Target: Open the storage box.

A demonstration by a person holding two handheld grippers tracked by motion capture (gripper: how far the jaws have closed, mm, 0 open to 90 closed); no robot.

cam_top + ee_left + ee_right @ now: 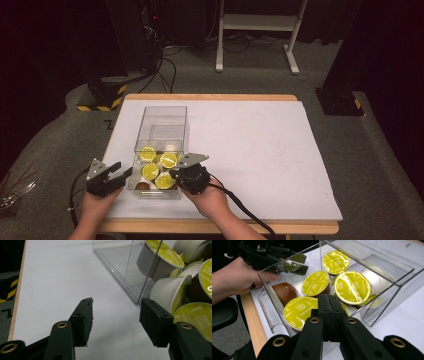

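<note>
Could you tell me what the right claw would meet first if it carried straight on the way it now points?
Most likely the yellow-lidded capsule just ahead of the right claw, whose jaws are shut, inside the clear box; depth is hard to judge.

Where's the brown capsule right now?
In the high view the brown capsule sits in the clear box's near-left corner, beside the yellow-lidded capsules. The left tool is just outside that wall.
</note>
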